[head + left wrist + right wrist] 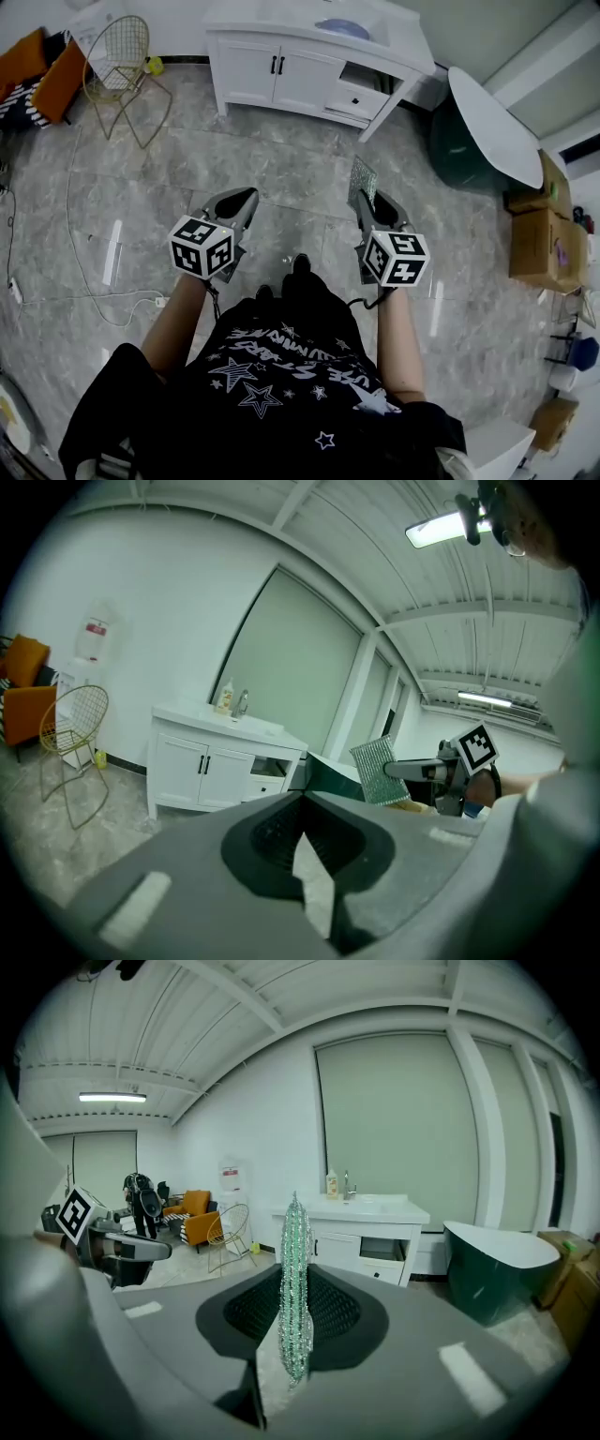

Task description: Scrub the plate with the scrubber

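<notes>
Grey marbled floor tiles [141, 187] are spreading out toward a white vanity [281, 70], with a dark green tub [455, 150] sitting at its right and a gold wire chair [117, 56] at its left.

The right gripper [364, 204] is pinching the scrubber [364, 178], a silvery mesh pad sticking up past the jaw tips. That gripper's own camera is seeing the pad edge-on. The left gripper [244, 199] is carrying nothing, its jaws pressing together at the tips. Both are hovering level and apart above the floor, well short of the vanity.

A pale blue round shape [342, 28] is lying on the vanity's top, too small to tell whether it is the plate.

White lettering among stars is running across the person's black shirt [281, 375], upside down and too distorted to read. A bottle [332, 1183] is standing beside the tap [347, 1185], its label illegible. The marker cubes [202, 248] are showing black-and-white squares.
</notes>
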{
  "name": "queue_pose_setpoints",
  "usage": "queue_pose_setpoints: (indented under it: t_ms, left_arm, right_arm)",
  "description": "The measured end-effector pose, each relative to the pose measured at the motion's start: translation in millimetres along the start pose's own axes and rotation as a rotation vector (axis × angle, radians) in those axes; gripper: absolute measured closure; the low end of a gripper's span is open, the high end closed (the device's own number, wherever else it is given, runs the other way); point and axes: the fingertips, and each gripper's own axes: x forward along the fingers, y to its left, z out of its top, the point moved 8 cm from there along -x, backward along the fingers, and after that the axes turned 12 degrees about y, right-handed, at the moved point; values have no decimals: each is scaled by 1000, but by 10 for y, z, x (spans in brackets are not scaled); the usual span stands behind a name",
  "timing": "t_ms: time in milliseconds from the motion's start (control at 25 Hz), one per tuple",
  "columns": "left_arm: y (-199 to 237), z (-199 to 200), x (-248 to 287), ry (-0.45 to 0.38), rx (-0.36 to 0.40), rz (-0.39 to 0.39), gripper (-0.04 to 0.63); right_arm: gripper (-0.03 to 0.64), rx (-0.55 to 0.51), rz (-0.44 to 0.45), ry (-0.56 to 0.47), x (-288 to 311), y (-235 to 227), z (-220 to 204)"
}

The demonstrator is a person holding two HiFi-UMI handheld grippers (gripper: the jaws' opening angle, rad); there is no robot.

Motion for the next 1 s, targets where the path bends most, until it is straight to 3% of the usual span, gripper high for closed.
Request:
queue_pose_setpoints:
  t_ms: [120, 240, 440, 680, 1000]
  left_arm:
    - [44, 7, -23, -19, -15, 21, 584]
    - [100, 65, 21, -33, -30, 34, 395]
    - [252, 184, 257, -19, -46, 37, 273]
    - [651, 562, 964, 11, -85, 71, 230]
    - [1050, 1592, 2353, 35, -108, 83, 222]
  right_arm:
    - [512, -18, 4, -17, 17, -21, 64]
    - [511, -11, 10, -36, 97, -90, 152]
    - [511, -4, 32, -37, 441, -281, 297]
    - [511, 14, 81, -23, 1189, -822, 603]
    - [511, 20, 131, 5, 2288, -1964, 1400]
